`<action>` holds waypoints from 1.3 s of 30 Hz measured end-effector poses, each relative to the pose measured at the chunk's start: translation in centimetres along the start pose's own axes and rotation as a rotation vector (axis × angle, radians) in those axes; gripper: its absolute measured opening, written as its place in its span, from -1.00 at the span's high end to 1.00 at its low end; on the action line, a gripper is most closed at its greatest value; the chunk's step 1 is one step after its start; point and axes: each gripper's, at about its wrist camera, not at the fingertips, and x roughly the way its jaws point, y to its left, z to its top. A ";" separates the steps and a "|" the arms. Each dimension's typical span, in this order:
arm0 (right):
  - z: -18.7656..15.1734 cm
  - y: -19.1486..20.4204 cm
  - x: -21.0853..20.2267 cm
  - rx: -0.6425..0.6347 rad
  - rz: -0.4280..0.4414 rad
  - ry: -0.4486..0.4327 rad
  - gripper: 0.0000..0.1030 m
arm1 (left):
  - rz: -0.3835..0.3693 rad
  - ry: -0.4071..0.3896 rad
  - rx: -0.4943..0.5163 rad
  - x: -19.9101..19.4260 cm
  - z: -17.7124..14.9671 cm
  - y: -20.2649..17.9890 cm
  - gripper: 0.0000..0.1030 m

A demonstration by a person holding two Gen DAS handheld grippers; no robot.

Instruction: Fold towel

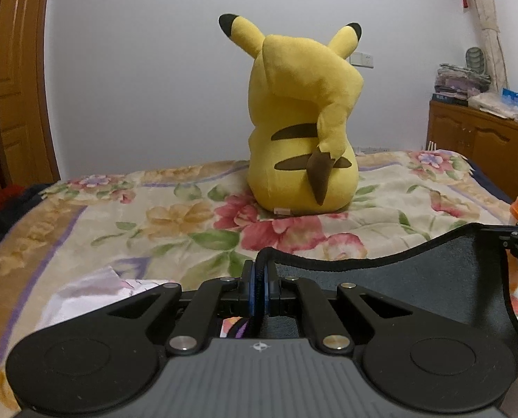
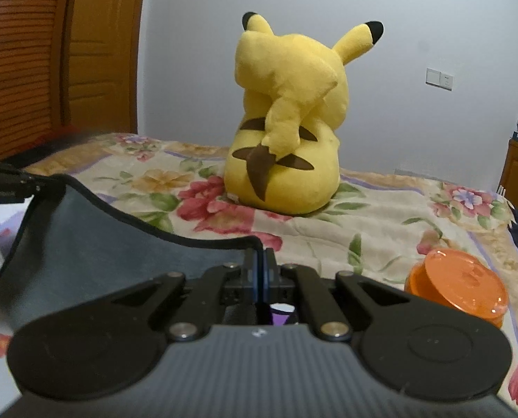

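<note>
The left hand-held gripper [image 1: 259, 271] and the right hand-held gripper [image 2: 261, 264] each pinched the corded black edge of the soft grey towel [image 2: 95, 240], which sagged between them above the floral bed [image 1: 175, 209].

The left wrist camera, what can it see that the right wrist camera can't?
Only the left wrist view shows the wooden cabinet with its pile of folded things on top, and some pale crumpled cloth by the left gripper. Only the right wrist view shows the whole orange lid, beside the right gripper. Both show the yellow plush toy, the flowery blanket, and the dark towel, pinched at two corners.
</note>
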 end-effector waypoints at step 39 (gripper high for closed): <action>-4.5 0.4 -3.1 0.140 -0.019 0.121 -0.04 | -0.051 0.149 0.062 -3.7 -4.6 -4.0 -0.20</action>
